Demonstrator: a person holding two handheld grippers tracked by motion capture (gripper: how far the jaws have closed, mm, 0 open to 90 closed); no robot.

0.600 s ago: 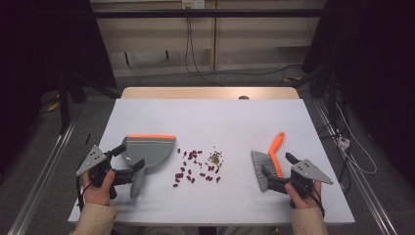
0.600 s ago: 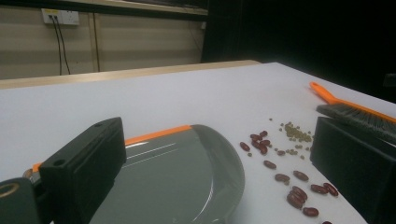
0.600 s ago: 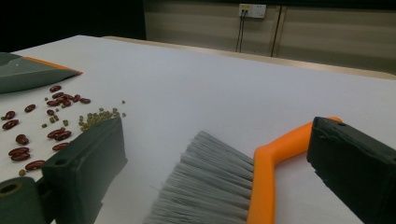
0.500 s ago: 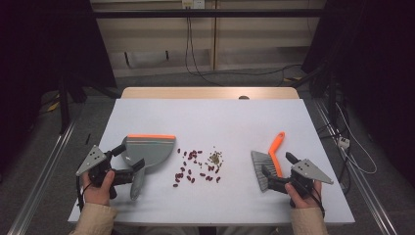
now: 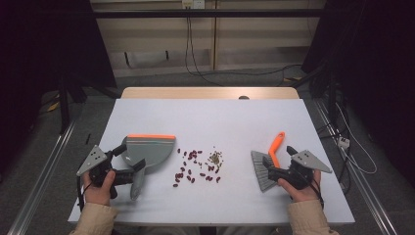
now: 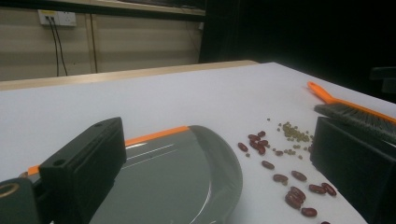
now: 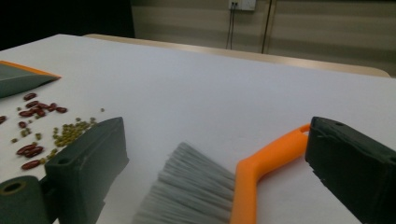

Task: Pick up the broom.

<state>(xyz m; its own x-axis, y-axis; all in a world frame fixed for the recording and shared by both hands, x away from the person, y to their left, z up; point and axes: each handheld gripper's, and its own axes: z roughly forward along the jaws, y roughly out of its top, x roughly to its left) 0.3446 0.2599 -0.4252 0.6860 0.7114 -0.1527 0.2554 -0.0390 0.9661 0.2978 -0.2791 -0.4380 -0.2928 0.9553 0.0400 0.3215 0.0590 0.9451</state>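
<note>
Grey plastic dustpan [image 5: 147, 152] with its orange lip lies at the table's [image 5: 205, 117] left, the left gripper [image 5: 128, 172] standing spread around its handle, while the right gripper [image 5: 272, 172] straddles, jaws apart, the orange-backed hand brush [image 5: 265, 164] lying at the right. Red beans [image 5: 192, 166] and small green beans [image 5: 214, 157] lie scattered between the two — to do this well, I judge each gripper should close squarely on its handle before lifting, so neither tool twists. No brand, label or writing is legible anywhere.

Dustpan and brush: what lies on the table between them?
In the high view, scattered red beans and a small heap of green beans lie between the dustpan and the brush.
</note>
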